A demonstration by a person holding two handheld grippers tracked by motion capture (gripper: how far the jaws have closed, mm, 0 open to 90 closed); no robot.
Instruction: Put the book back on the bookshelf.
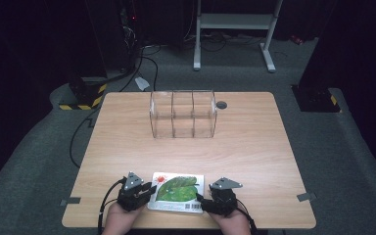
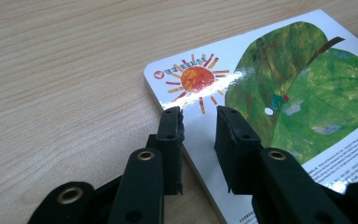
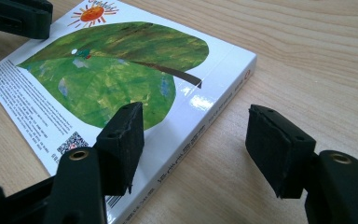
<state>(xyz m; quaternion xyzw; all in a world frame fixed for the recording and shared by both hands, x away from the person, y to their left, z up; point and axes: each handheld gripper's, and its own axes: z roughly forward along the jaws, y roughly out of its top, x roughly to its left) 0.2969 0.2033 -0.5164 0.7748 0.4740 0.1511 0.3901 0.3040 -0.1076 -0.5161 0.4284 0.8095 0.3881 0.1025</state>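
A board book (image 1: 176, 192) with a green leaf and an orange sun on its white cover lies flat near the table's front edge. My left gripper (image 1: 149, 190) sits at the book's left side. In the left gripper view its jaws (image 2: 198, 114) stand close together with a narrow gap, one beside the book's (image 2: 298, 93) edge and one over the cover. Nothing is pinched between them. My right gripper (image 1: 199, 199) is at the book's lower right corner. It stands open (image 3: 196, 111), one jaw over the book's cover (image 3: 121, 70), the other over bare table past the spine.
A clear three-compartment box (image 1: 183, 120) stands at the middle back of the wooden table (image 1: 127, 147). A small dark disc (image 1: 221, 105) lies just right of it. Behind the table is a white stand (image 1: 235, 29). The book lies close to the front edge.
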